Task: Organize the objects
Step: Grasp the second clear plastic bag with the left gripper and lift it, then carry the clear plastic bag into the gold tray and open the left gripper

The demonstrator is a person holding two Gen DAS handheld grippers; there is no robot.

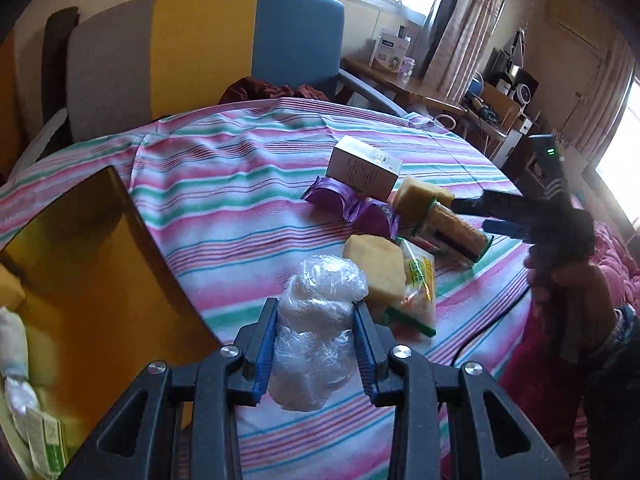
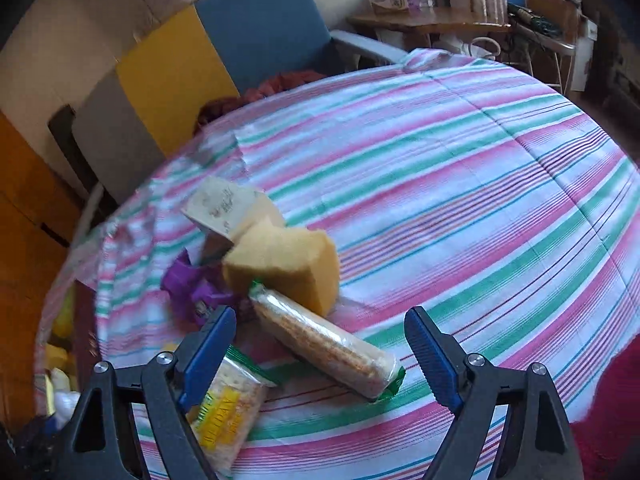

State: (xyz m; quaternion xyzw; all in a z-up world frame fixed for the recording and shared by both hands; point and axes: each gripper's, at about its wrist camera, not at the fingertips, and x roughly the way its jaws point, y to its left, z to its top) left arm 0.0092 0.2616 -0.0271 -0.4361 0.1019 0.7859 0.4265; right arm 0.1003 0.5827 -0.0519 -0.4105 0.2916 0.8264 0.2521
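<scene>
The table [image 1: 224, 184], under a striped cloth of pink, green and white, spreads out ahead of both claws. To the left of the left claw [image 1: 316, 344] stands a yellow box [image 1: 92, 248] with an open top, its near wall close beside the claw's left finger. A pale carton [image 1: 362, 170] lies well ahead and to the right of that claw, with a purple wrapper [image 1: 352, 206] just in front of it. Two yellow sponges lie in the same heap: one [image 1: 376, 266] just ahead and right of the left claw, the other [image 2: 282, 266] ahead of the right claw [image 2: 320, 352] and touching a long pack of crackers [image 2: 324, 344], which lies between that claw's wide-spread, empty fingers. A second cracker pack [image 2: 224, 408] lies under its left finger. The left claw is clenched on a lump wrapped in clear film [image 1: 316, 328], pads pressed to both sides, lifted above the cloth.
</scene>
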